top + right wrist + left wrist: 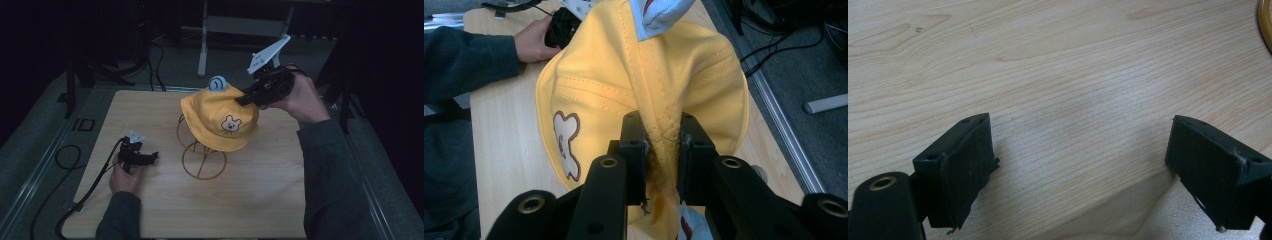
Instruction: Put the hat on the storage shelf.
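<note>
A yellow bucket hat (220, 117) with a bear face and small blue ears sits over a gold wire stand (202, 159) at the table's middle. My right gripper (246, 97) is shut on a pinched fold of the hat's crown (664, 145), at the hat's right side. In the right gripper view the hat (624, 80) spreads out beyond the jaws, bear patch to the left. My left gripper (150, 158) rests low on the table at the front left, open, with only bare wood (1078, 100) between its jaws.
The wooden table (150, 210) has a metal-framed edge and dark floor around it. A black cable (75, 200) trails off the front left. A curve of the wire stand (1265, 25) shows in the left gripper view's top right corner. Table legs (202, 45) stand behind.
</note>
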Motion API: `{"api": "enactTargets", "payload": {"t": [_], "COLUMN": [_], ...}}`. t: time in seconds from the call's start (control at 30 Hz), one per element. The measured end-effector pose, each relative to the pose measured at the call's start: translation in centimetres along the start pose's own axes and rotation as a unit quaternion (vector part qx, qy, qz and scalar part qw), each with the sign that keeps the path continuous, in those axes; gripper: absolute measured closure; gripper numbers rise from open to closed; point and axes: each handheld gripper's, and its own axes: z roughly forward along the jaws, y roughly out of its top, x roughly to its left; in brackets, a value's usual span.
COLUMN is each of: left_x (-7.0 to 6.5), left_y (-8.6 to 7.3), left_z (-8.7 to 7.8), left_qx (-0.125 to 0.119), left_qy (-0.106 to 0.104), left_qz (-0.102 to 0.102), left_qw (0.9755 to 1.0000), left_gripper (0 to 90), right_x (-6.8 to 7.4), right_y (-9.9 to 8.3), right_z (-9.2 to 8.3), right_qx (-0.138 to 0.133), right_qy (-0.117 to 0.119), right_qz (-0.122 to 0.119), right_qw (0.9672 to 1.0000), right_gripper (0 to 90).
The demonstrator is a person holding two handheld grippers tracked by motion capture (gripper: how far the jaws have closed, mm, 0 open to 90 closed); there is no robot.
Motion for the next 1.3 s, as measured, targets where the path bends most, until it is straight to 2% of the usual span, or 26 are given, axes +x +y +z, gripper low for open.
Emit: {"api": "enactTargets", "payload": {"t": [0.3,0.57,0.77,1.03,1.3], "left_x": [0.0,0.0,0.0,0.0,0.0], "left_y": [0.0,0.0,0.0,0.0,0.0], "left_z": [0.0,0.0,0.0,0.0,0.0], "left_qx": [0.0,0.0,0.0,0.0,0.0], "left_qy": [0.0,0.0,0.0,0.0,0.0], "left_qz": [0.0,0.0,-0.001,-0.001,0.0], "left_qw": [1.0,1.0,1.0,1.0,1.0], "left_gripper": [11.9,11.9,11.9,11.9,11.9], "right_x": [0.3,0.1,-0.2,0.0,0.1], "right_y": [1.2,1.7,2.5,4.1,4.9], "right_z": [1.0,1.9,2.6,4.1,5.5], "right_qx": [0.006,0.011,0.021,0.049,0.059], "right_qy": [0.005,0.01,0.011,0.02,0.025], "right_qz": [-0.011,-0.008,-0.012,-0.019,-0.021], "right_qw": [0.9999,0.9999,0.9997,0.9984,0.9977], "right_gripper": [76.7,76.7,76.6,76.5,76.3]}}
